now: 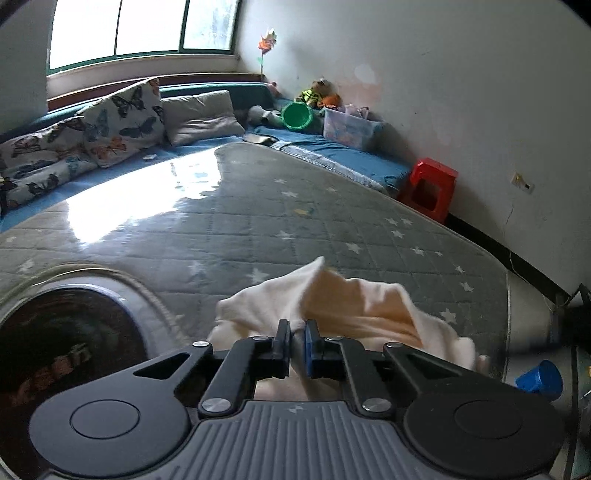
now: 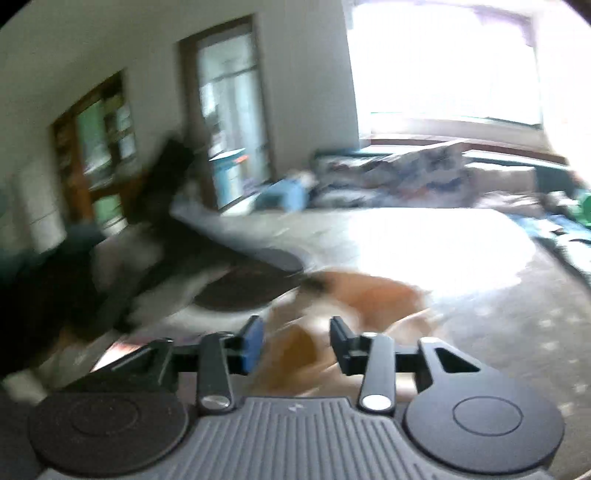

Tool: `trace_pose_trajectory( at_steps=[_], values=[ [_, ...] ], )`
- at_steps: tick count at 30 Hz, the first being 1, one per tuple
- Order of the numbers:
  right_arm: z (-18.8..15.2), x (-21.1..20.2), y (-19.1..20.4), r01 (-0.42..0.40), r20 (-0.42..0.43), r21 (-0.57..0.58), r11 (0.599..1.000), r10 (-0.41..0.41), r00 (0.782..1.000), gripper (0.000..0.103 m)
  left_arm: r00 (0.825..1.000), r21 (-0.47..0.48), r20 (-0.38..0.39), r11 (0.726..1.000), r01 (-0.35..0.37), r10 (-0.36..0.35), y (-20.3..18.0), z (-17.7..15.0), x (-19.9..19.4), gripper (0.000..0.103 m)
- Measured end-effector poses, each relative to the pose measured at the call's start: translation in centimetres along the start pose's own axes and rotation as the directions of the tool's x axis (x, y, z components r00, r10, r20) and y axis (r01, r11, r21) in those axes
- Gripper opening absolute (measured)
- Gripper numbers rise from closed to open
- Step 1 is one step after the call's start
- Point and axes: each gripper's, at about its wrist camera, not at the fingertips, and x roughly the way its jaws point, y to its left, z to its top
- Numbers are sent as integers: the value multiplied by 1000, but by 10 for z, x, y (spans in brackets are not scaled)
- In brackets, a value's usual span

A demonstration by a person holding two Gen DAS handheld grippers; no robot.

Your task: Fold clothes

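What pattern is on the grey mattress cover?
Small white stars on quilted grey mattress cover, clearest in the left wrist view.

window [image 1: 140, 26] daylight | glare on mattress [image 1: 258, 206] | right view motion-blurred

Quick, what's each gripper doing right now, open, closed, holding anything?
Left gripper: closed on the cream fabric garment.
Right gripper: open, holding nothing, garment blurred beyond it.
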Motion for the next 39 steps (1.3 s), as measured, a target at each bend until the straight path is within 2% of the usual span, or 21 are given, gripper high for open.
trace_pose_trajectory(
  at_steps=[3,5,8,11,13,15,17,18,22,24,26,34,39],
  values=[
    [6,14,-23,120,-18,43,992,-119,993,54,1000,2,11,1000,-15,15,4,-5,-9,9],
    [6,28,-39,153,-55,83,985,-149,987,54,1000,2,6,1000,-20,20,6,-6,-10,9],
    [2,49,-58,146,-108,158,977,-130,986,54,1000,10,0,1000,-21,21,6,-6,-10,9],
    [-3,65,-64,139,-151,184,973,-112,982,54,1000,18,-5,1000,-18,18,4,-5,-7,11],
    [-11,75,-60,140,-178,181,974,-107,978,50,1000,22,-2,1000,-18,18,2,-2,-6,18],
    [-15,79,-58,136,-196,187,973,-99,976,46,1000,32,12,999,-18,18,-2,2,-6,42],
    [-18,77,-57,138,-205,187,973,-98,974,37,1000,52,19,999,-18,17,-8,7,-4,49],
    [-18,76,-56,139,-205,186,973,-99,974,32,1000,66,19,998,-17,16,-11,9,-1,49],
    [-15,69,-58,137,-187,194,971,-100,977,13,999,88,-28,996,-21,24,-18,13,20,47],
    [-13,66,-59,136,-176,199,970,-101,979,8,998,76,-57,997,-18,22,-15,11,30,17],
    [-11,64,-58,142,-170,193,971,-110,979,6,998,49,-60,999,-18,21,-9,7,32,11],
    [29,75,-58,124,-101,161,979,-108,989,5,994,-46,29,994,-102,103,39,8,-6,8],
    [79,107,-44,86,-40,98,992,-82,996,5,972,-137,96,970,-199,213,84,15,-48,8]
  ],
)
